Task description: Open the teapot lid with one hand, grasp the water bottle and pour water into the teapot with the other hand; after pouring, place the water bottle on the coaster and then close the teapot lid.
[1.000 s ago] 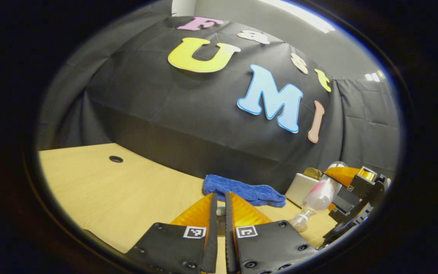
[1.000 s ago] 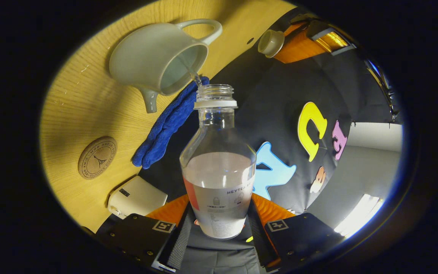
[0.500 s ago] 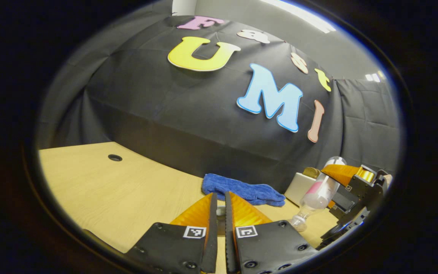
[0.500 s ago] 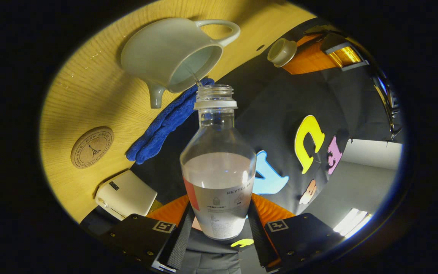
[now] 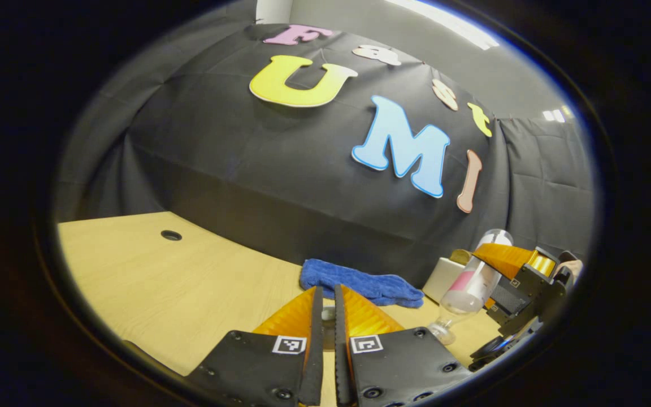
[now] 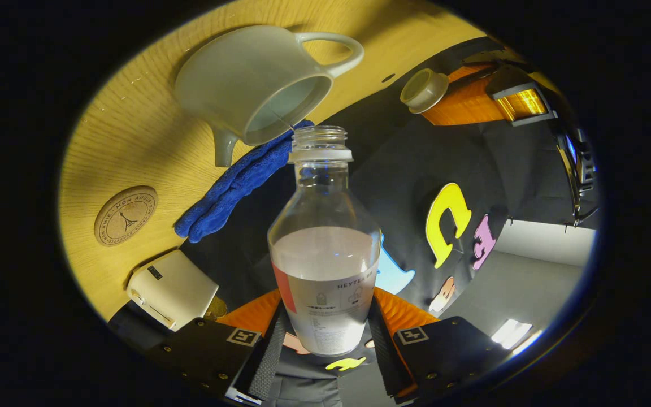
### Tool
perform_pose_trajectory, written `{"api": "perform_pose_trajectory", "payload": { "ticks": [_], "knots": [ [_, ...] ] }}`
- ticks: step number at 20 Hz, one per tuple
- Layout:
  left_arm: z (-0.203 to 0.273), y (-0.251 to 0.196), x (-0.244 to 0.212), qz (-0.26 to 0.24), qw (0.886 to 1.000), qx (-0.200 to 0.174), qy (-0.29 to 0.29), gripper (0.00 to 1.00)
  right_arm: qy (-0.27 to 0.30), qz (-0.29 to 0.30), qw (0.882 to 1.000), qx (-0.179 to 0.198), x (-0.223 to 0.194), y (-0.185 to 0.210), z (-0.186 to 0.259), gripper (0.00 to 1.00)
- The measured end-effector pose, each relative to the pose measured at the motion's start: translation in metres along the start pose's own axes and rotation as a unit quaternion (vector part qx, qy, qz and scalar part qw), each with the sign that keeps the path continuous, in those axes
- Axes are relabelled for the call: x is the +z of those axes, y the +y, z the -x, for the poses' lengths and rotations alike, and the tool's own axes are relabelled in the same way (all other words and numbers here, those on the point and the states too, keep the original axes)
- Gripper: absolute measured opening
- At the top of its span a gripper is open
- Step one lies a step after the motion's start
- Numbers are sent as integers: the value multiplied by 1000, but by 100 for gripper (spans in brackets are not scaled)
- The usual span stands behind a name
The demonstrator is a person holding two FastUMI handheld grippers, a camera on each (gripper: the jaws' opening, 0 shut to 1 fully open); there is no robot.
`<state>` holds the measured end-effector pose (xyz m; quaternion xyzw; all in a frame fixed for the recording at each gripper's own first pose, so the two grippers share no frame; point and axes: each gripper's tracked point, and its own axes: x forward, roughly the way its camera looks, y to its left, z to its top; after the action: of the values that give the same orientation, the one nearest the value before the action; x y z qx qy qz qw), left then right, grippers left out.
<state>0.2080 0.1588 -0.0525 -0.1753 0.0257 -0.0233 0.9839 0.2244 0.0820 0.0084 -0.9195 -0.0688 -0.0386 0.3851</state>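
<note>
1. Right gripper (image 6: 325,339) fingers clamp the bottle (image 6: 325,271) low on its body, mouth tipped over the open teapot (image 6: 257,85).
2. Left gripper (image 5: 325,316) fingers, almost closed, pinch the lid (image 6: 422,89) above the table (image 5: 178,277).
3. The coaster (image 6: 126,215) lies near the table's edge.

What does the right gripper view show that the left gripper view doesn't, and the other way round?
Right gripper view: the open teapot, a thin stream of water running into it from the tilted bottle, and the round coaster. Left gripper view: the cable hole in the table. Shared: the bottle in the right gripper, the blue cloth, the white box, and the left gripper shut on the lid.
</note>
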Motion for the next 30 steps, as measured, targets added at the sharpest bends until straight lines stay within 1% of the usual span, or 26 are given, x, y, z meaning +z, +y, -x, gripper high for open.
{"api": "perform_pose_trajectory", "payload": {
  "ticks": [4,7,9,10,12,14,17,19,20,22,23,24,26,28,29,30],
  "knots": [
    [0,3,2,0,1000,3,-4,17,6,-20,1000,21,-2,10,0,72],
    [1,10,4,-2,1000,10,-7,17,17,-69,996,56,-6,24,2,72],
    [1,12,5,1,1000,12,-8,17,23,-123,988,89,-8,38,4,73],
    [1,12,4,3,1000,12,-8,18,29,-159,981,110,-8,48,6,73],
    [1,13,4,2,1000,14,-8,17,43,-229,962,143,-4,58,12,73],
    [2,15,5,1,1000,16,-10,17,52,-297,939,165,3,65,18,73],
    [2,17,5,-1,1000,20,-9,17,65,-369,906,196,12,76,25,73],
    [0,18,0,-3,1000,21,-5,17,75,-415,881,213,13,85,27,73],
    [0,18,-1,-5,1000,22,-3,17,81,-442,866,222,14,91,30,73],
    [0,17,-2,-5,1000,22,-1,17,98,-495,829,240,13,104,35,73],
    [0,17,-1,-4,1000,22,-1,15,107,-523,808,248,12,109,37,74],
    [0,18,0,-3,1000,21,-2,17,115,-551,786,254,11,115,38,73],
    [1,16,-1,-3,1000,21,0,17,131,-602,741,267,10,126,37,73],
    [0,13,-2,-1,1000,19,0,18,152,-643,702,267,6,136,37,73],
    [1,11,-2,1,1000,17,1,18,161,-663,680,269,4,140,38,73],
    [0,11,-3,3,1000,15,2,15,164,-684,657,272,5,146,36,73]
  ]
}}
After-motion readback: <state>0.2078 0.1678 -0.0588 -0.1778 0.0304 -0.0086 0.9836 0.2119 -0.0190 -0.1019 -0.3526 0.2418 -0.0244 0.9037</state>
